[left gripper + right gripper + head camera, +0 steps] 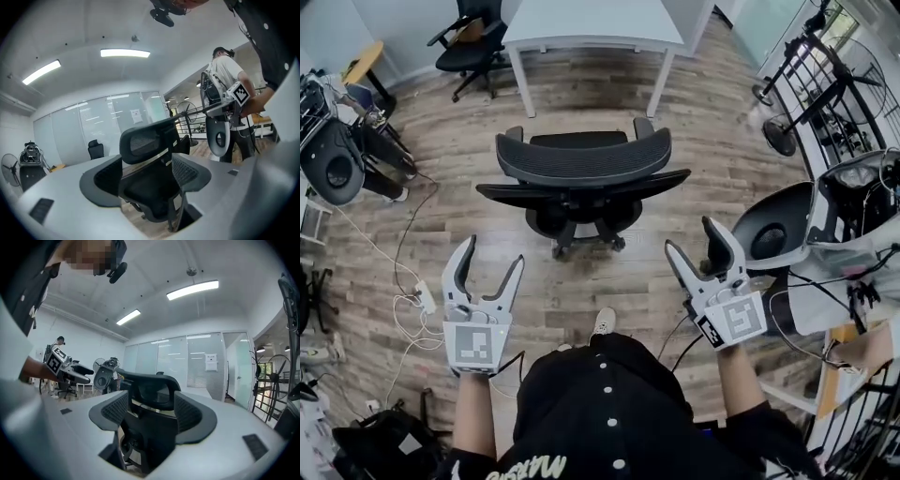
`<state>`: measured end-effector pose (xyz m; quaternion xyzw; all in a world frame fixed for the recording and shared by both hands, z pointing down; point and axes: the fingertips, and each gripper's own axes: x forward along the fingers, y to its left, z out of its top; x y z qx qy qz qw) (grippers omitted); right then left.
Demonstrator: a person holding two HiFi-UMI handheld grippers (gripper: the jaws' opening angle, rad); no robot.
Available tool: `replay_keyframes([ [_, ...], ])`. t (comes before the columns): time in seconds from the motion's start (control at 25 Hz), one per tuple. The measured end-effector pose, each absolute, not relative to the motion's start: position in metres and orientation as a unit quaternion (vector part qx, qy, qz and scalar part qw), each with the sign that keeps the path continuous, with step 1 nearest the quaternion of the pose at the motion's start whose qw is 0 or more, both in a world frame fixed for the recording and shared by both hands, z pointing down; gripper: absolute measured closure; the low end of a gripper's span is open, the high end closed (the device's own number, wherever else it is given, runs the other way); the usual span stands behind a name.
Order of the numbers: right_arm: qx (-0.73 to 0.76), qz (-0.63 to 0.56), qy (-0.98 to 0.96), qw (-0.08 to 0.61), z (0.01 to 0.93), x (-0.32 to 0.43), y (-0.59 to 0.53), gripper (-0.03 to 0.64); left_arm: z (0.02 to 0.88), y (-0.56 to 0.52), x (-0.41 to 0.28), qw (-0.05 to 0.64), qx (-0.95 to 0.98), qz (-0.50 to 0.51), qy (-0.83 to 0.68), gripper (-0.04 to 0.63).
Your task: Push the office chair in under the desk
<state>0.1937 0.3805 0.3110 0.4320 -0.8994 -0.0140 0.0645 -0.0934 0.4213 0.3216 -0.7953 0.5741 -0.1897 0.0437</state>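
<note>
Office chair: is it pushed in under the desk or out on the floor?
Out. The office chair stands on open floor, with floor showing between it and the white desk.

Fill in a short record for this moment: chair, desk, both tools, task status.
black mesh office chair: on the wood-plank floor, backrest toward the person
white rectangular desk: beyond the chair, bare floor between them
left tool: open, nothing gripped, short of the chair
right tool: open, nothing gripped, short of the chair
task status: chair not yet under the desk; neither tool touches it
</note>
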Motion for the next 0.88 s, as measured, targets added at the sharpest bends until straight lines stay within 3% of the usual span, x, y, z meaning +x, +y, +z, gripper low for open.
replay_keyframes([
  [0.36, 0.368, -0.112, -0.895, 0.226, 0.363, 0.199, 0.324, 0.311, 0.366, 0.380, -0.096, 0.138, -0.770, -0.356, 0.512, 0.258],
  [0.52, 0.337, -0.178, -0.871, 0.311, 0.389, 0.193, 0.307, 0.311, 0.386, 0.363, -0.101, 0.161, -0.752, -0.421, 0.480, 0.258],
  [0.88, 0.273, -0.240, -0.825, 0.432, 0.426, 0.182, 0.267, 0.311, 0.425, 0.314, -0.114, 0.181, -0.738, -0.509, 0.405, 0.258],
])
